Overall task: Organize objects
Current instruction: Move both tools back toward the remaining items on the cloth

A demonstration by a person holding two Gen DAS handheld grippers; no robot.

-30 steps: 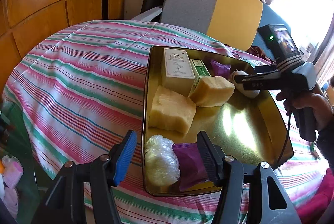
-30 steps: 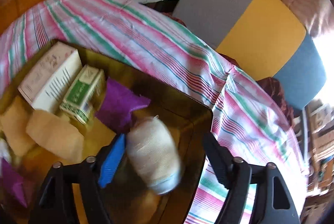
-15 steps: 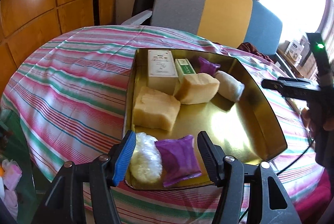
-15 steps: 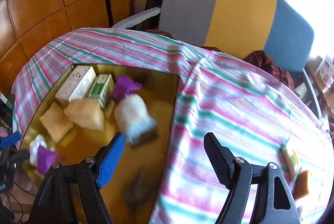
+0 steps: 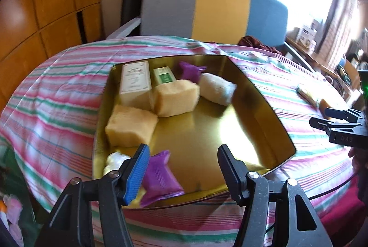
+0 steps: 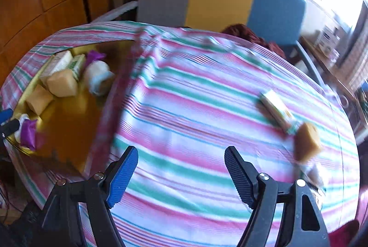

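A gold tray (image 5: 257, 109) on the striped tablecloth holds two yellow sponges (image 5: 131, 126), a white box (image 5: 135, 80), a green box (image 5: 164, 75), two purple packets (image 5: 161, 174), a white roll (image 5: 217, 89) and a white bundle (image 5: 115, 160). My left gripper (image 5: 181, 170) hangs open over the tray's near edge, empty. My right gripper (image 6: 180, 172) is open and empty above bare cloth, right of the tray (image 6: 69, 132). On the cloth to its right lie a yellow-green packet (image 6: 276, 110) and a brown sponge (image 6: 307, 141).
A grey, yellow and blue chair (image 5: 207, 10) stands behind the round table. Wooden cabinets (image 5: 46, 5) fill the left. The right gripper's body (image 5: 340, 129) shows at the right edge of the left wrist view. A dark red cloth (image 6: 248, 36) lies by the chair.
The right gripper let the white roll drop in the tray and swung right over the cloth toward the packet and sponge. The left gripper shifted right along the tray's near edge.
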